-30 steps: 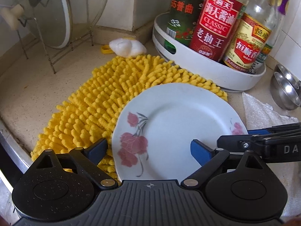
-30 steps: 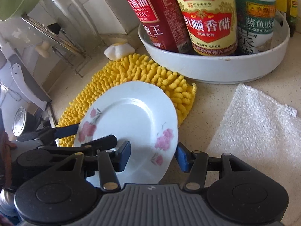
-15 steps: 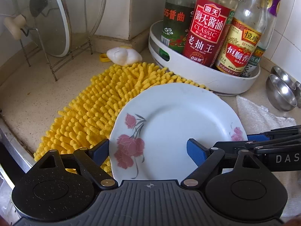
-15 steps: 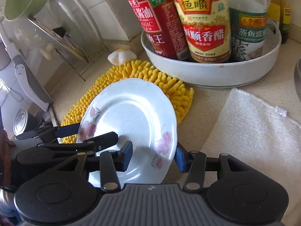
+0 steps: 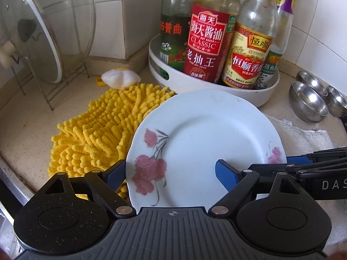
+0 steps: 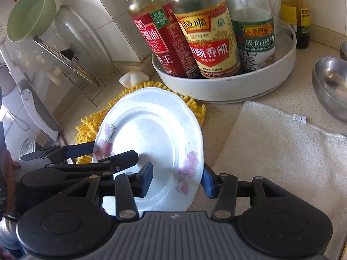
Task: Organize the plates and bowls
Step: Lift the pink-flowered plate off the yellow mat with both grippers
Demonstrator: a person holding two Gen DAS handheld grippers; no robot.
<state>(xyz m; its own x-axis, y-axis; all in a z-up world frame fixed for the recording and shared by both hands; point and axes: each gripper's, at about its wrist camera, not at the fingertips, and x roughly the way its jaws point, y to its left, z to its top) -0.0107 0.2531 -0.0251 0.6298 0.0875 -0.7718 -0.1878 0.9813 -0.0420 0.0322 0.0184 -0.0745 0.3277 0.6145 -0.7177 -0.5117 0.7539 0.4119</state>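
Note:
A white plate [image 5: 206, 134] with pink flowers hangs tilted above the yellow chenille mat [image 5: 97, 130], carried by both grippers. My left gripper [image 5: 171, 173] holds the plate's near left rim, one blue pad under the edge and the other on the top face. My right gripper [image 6: 176, 179] is shut on the plate's [image 6: 151, 130] right rim, a pad on each side. Each view also shows the other gripper from the side, at the plate's opposite edge. Three small steel bowls [image 5: 308, 101] sit on the counter at the right.
A white round tray [image 5: 216, 86] of sauce bottles stands just behind the plate. A white cloth [image 6: 282, 151] lies on the counter to the right. A wire rack with glass lids [image 5: 43, 43] stands at the back left, a green bowl [image 6: 30, 15] above it.
Both grippers have risen and drawn back with the plate, which has come up off the yellow mat. Both pairs of jaws have narrowed a little on its rim.

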